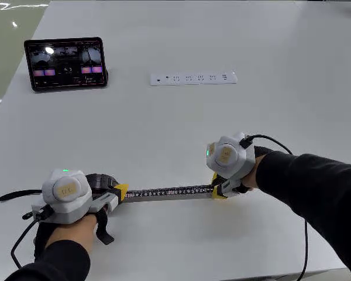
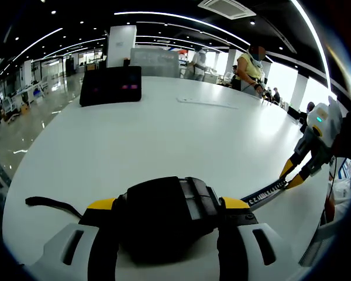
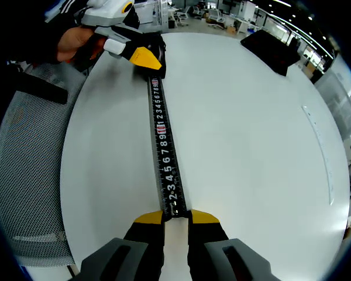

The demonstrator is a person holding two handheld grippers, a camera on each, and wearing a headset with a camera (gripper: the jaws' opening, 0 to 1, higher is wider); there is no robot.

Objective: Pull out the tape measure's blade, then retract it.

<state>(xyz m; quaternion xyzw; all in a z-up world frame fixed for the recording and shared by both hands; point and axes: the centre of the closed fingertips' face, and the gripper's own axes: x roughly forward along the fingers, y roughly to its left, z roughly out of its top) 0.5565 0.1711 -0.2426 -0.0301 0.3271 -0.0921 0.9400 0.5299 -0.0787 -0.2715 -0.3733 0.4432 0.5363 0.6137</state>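
The left gripper (image 1: 118,193) clamps the tape measure (image 1: 102,182); the right gripper (image 1: 218,190) pinches its blade (image 1: 167,192). Both hug the table (image 1: 181,129) at its near edge, with wide tabletop spreading beyond.

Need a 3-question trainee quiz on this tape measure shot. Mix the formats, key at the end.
1. True or false: the blade is fully retracted.
2. What is the right gripper clamping? A) the blade's tip B) the blade's middle C) nothing, it is open
3. Fill in: the left gripper is shut on the black ____ that the blade comes out of.

Key: 1 false, it is drawn out between the two grippers. 2 A. 3 case.
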